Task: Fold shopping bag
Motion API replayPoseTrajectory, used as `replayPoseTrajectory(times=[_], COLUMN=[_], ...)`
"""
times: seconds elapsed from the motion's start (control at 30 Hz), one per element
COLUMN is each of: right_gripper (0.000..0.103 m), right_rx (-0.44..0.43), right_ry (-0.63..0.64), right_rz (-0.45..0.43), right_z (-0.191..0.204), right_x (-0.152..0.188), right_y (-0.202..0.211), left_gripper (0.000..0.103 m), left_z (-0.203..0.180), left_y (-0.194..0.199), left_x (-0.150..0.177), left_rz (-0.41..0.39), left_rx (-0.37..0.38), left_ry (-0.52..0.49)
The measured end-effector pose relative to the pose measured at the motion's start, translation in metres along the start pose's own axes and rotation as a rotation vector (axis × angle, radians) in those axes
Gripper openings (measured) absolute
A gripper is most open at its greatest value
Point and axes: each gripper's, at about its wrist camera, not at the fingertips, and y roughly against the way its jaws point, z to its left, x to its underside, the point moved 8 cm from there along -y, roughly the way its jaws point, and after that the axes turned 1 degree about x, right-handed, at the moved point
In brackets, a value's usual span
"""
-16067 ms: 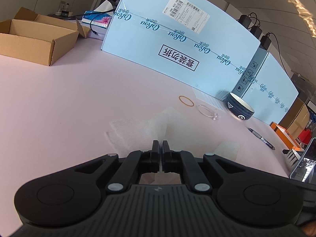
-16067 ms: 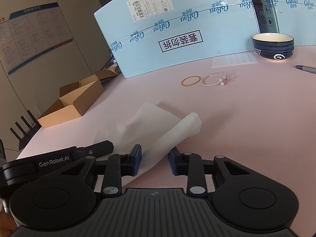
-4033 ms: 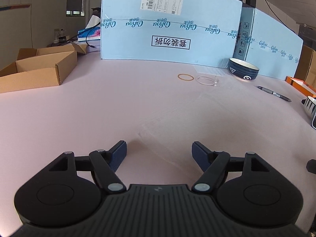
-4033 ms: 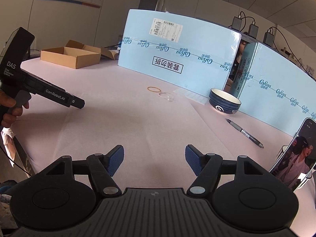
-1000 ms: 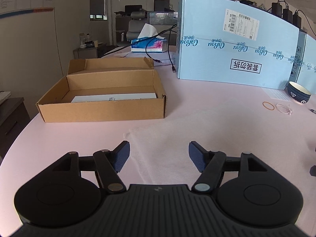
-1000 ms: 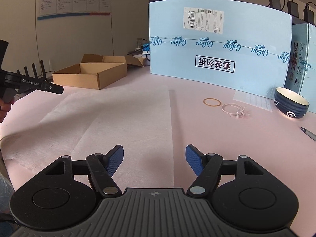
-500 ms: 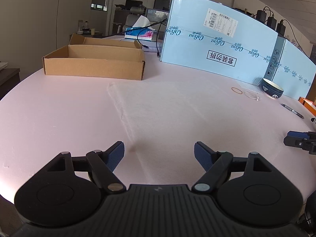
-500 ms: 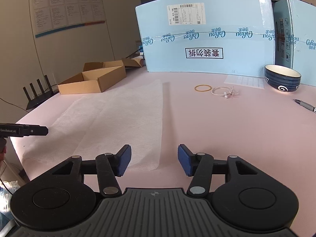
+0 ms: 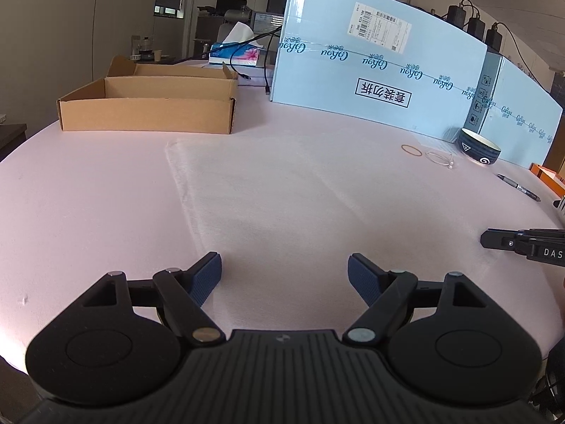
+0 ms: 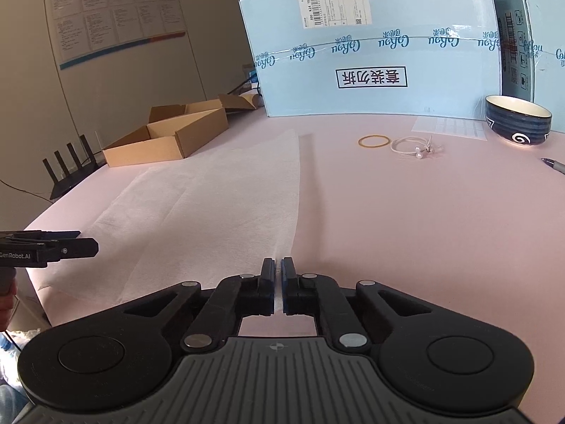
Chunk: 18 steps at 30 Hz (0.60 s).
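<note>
Since a second ago my right gripper (image 10: 277,275) has snapped from wide apart to fully closed, and its pads now pinch the near right corner of the shopping bag (image 10: 219,205), a thin sliver of white fabric showing between them. Over the same second my left gripper (image 9: 284,275) has swung away from the cardboard box (image 9: 148,106), which now sits further off to the left, and come down lower over the bag's near left part.

I see the left gripper standing wide, its blue pads well apart with only flat fabric below them and nothing between them. From the right wrist view it appears at the left edge, just beside the bag's near left corner; whether it touches the fabric I cannot tell.

I read the bag as a white, thin, non-woven sheet spread flat on the pink counter (image 10: 423,229), with a lengthwise crease running away from me. Its right edge is lifted a little and throws a narrow shadow on the counter.

Beyond the bag I can make out a rubber band (image 10: 374,141), a white hair tie (image 10: 415,146) with small beads, a dark blue bowl (image 10: 517,120) and a pen (image 9: 518,187), all in front of the large light blue carton (image 10: 370,49).
</note>
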Motion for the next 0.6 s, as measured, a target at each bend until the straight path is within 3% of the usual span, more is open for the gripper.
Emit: replayPoseTrajectory(times=[0.17, 0.33, 0.6], right_gripper=[0.003, 0.003, 0.003], right_rx=[-0.036, -0.04, 0.009], right_ry=[-0.002, -0.007, -0.02], right_rz=[-0.006, -0.01, 0.02], right_z=[0.009, 0.014, 0.004], right_x=[0.003, 0.012, 0.027], right_y=[0.014, 0.033, 0.041], left_gripper=[0.077, 0.077, 0.077], left_z=[0.001, 0.005, 0.017], left_y=[0.001, 0.005, 0.012], left_x=[0.001, 0.001, -0.003], left_rz=[0.0, 0.025, 0.006], left_rx=[-0.011, -0.053, -0.08], left_ry=[0.002, -0.067, -0.047])
